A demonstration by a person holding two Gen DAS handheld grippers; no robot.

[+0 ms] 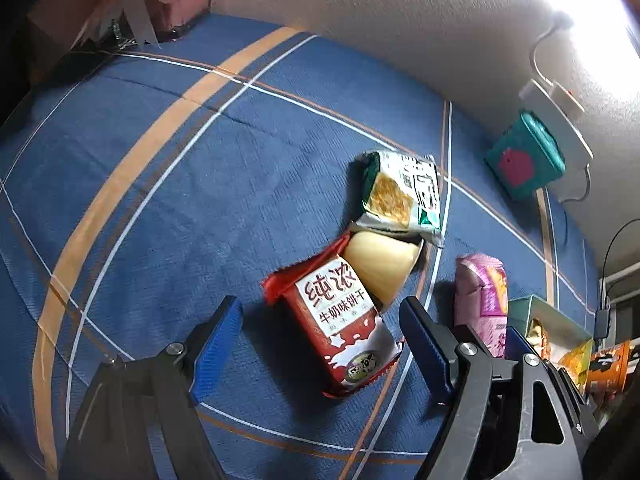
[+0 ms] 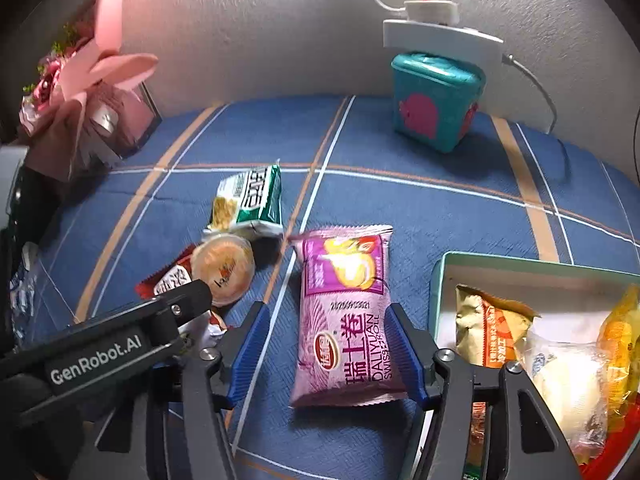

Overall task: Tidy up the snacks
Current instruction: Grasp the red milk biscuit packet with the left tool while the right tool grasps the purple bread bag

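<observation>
**Both hand-held grippers spread over snack packets on the blue cloth**

I see a blue plaid cloth meeting a pale textured wall. My right hand-held gripper is spread wide around the pink Swiss-roll packet, its right pad touching the wrapper; the packet's long axis runs toward the wall, just left of the green-rimmed snack box. My left hand-held gripper is released, straddling the red milk-biscuit packet, left of the pink packet.
</observation>
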